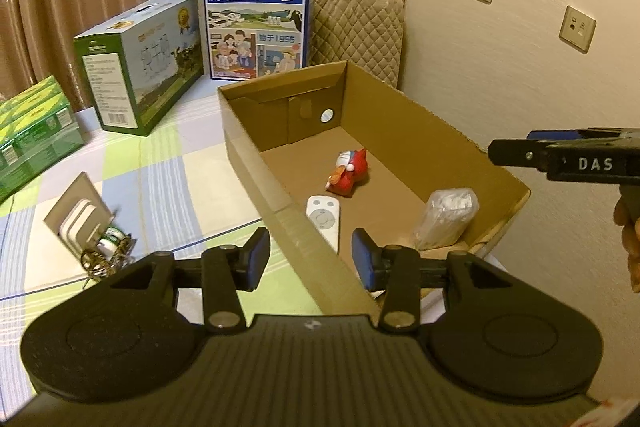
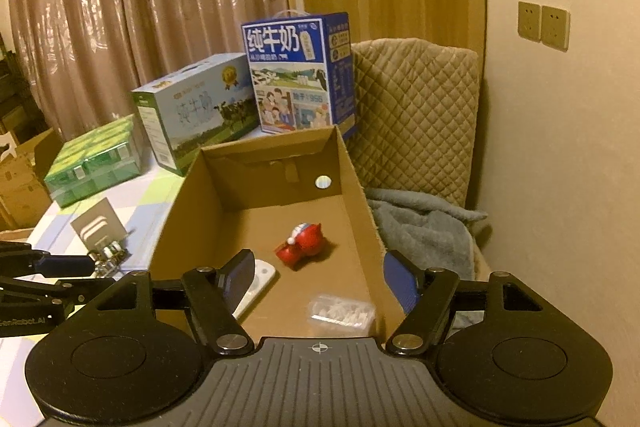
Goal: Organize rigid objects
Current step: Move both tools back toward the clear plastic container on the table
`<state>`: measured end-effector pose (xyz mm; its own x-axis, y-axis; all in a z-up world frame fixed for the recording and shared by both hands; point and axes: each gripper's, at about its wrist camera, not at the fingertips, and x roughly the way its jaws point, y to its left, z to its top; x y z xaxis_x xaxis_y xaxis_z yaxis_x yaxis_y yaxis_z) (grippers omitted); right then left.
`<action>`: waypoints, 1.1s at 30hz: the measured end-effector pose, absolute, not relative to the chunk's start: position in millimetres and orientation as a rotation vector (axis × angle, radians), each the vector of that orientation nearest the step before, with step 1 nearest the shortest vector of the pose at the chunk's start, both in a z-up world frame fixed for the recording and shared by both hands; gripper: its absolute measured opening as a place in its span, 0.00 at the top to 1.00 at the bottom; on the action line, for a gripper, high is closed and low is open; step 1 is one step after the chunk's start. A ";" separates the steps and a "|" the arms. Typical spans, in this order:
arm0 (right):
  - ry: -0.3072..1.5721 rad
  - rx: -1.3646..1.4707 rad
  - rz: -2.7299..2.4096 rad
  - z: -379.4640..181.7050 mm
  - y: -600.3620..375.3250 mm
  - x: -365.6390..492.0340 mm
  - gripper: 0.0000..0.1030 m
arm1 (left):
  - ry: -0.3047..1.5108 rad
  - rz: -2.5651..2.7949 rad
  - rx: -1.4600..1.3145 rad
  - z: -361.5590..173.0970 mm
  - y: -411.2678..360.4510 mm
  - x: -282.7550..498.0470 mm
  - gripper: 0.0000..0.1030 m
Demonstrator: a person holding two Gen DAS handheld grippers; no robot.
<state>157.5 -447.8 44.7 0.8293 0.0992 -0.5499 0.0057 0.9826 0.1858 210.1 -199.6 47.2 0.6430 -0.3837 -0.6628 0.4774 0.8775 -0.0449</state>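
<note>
Both grippers are held empty over the cardboard box, with loose items left on the bed.

Toward the bed's left edge, a card holder (image 1: 78, 213) and a small green-labelled bottle (image 1: 110, 239) in a wire tangle are seen outside the box, probably awaiting collection. The left gripper (image 1: 310, 259) is poised over the near left wall of the cardboard box (image 1: 420, 131), its fingers spread with nothing between them. Inside the box, a white remote (image 1: 325, 217), a red toy figure (image 1: 347, 175) and a clear packet (image 1: 446, 219) are already gathered. The right gripper (image 2: 319, 281) hangs above the box's near end, its fingers likewise wide apart and empty, apparently ready for another pick.
</note>
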 end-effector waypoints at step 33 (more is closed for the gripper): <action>0.600 0.115 0.257 78.9 -321.8 131.2 0.34 | 0.708 -0.235 0.065 75.2 -31.2 147.1 0.58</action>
<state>131.2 -321.8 78.9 0.7949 0.2718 -0.5425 -0.2053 0.9618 0.1811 147.1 -31.2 75.2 0.7348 -0.1916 -0.6506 0.2355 0.9717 -0.0202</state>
